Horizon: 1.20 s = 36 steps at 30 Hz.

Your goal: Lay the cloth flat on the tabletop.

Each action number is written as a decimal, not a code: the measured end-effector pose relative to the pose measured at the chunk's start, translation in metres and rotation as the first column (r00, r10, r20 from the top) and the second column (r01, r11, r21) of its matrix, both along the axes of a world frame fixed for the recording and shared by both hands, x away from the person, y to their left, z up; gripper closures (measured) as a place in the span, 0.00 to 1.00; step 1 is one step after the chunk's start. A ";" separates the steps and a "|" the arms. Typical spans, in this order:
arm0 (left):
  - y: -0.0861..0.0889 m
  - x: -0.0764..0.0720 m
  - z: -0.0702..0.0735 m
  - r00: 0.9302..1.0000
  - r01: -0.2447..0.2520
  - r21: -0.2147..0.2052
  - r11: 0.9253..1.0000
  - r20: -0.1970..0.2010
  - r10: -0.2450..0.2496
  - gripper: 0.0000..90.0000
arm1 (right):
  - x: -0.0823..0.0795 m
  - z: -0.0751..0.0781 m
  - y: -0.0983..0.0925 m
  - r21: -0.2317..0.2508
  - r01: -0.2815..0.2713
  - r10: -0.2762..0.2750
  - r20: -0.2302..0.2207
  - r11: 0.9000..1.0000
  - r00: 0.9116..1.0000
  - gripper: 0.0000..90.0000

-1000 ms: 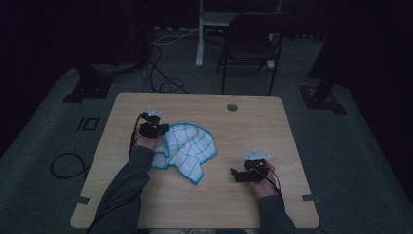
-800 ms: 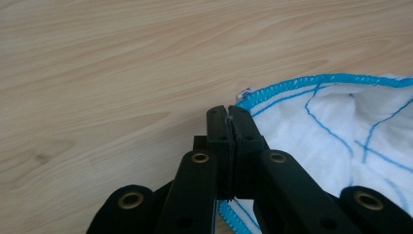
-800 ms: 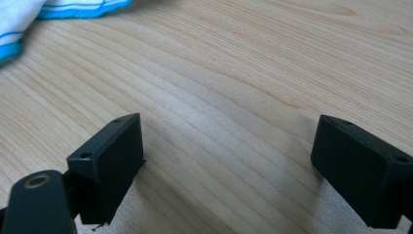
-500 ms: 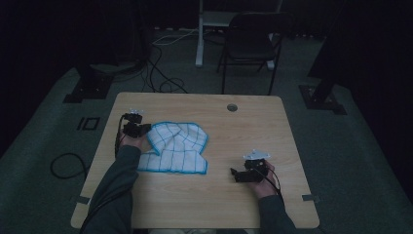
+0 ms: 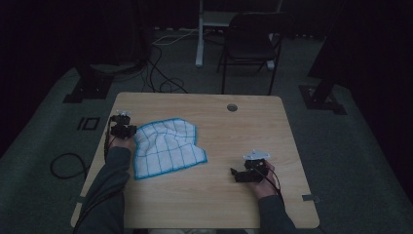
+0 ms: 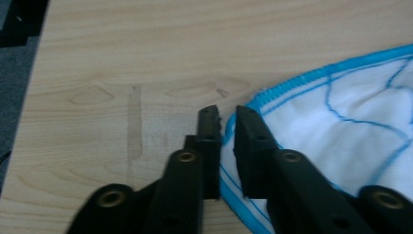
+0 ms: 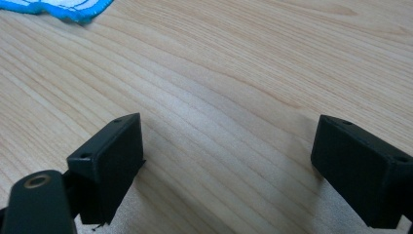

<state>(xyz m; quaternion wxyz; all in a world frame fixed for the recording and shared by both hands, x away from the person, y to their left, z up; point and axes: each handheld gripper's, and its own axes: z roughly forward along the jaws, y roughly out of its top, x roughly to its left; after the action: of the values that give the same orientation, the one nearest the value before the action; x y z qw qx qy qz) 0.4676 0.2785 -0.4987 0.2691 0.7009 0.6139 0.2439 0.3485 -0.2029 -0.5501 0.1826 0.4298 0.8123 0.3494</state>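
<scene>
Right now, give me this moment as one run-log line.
left gripper: jaws just opening, cloth edge between | cloth: spread flat on table | right gripper: open, over bare wood

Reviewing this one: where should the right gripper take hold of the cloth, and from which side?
Probably the cloth's near right corner, approached from the right: it lies flat, its blue hem points toward the right gripper, and bare table lies between.
</scene>
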 end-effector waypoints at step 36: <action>-0.199 -0.015 -0.025 0.878 0.477 0.027 0.879 -0.052 -0.475 0.73 | 0.000 0.000 0.000 0.000 0.001 -0.001 -0.001 1.000 1.000 0.13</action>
<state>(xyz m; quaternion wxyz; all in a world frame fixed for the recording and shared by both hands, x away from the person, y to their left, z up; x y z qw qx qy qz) 0.4531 0.0790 -0.5234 0.2937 0.8404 0.4238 0.1670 0.3484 -0.2029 -0.5501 0.1822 0.4302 0.8123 0.3492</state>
